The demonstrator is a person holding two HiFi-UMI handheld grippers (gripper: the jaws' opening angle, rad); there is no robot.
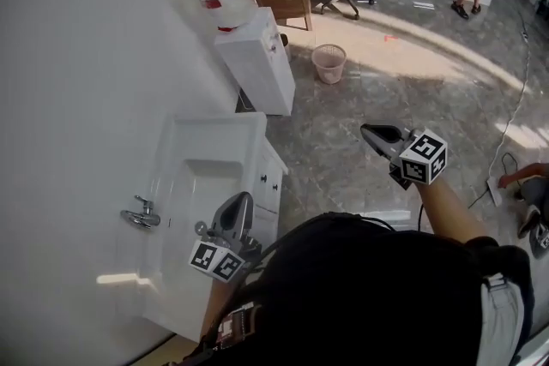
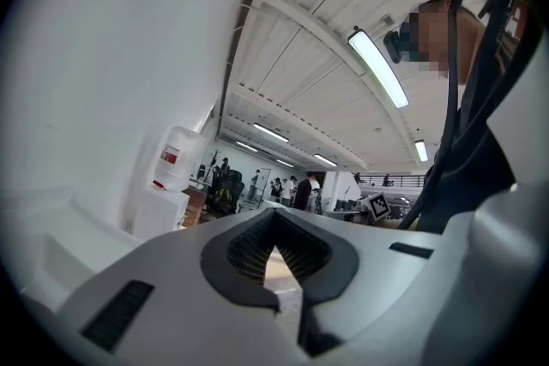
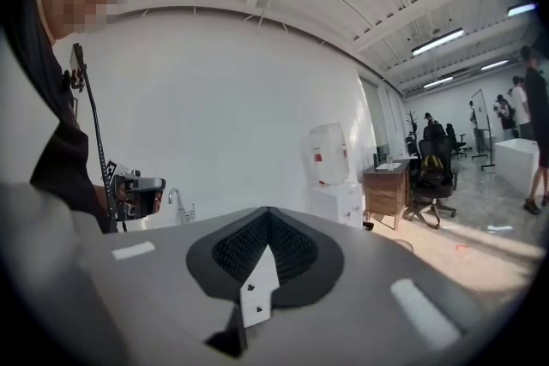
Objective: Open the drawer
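Status: not started. The drawer (image 1: 271, 181) is in the front face of the sink cabinet (image 1: 214, 131) and looks flush, i.e. shut. Nothing is touching it.

- left gripper (image 1: 241, 207): over the sink cabinet's top, near its front edge and just beside the faucet (image 1: 141, 214). Jaws closed on nothing. It points along the top, not at the drawer front.
- right gripper (image 1: 374, 134): out over the floor, well clear of the cabinet front. Jaws look closed and empty. In the right gripper view, a white panel with two dark knobs shows through the slit behind the jaw tips, so it seems roughly aimed at the cabinet front.

Left to do, as I read it: bring a gripper to a knob, part the jaws, close on it, pull out. That's the whole task.

Hard to make out:
- The cabinet front is seen steeply from above in the head view, so only a sliver shows, with two small dark knobs. I can't tell which panel is a drawer and which a door, or how many there are.
- The person's head and shoulder cover the near end of the cabinet and the lower part of both arms.
- The left gripper view shows wall, ceiling and the water dispenser (image 2: 171, 176) beyond the cabinet, but no drawer.
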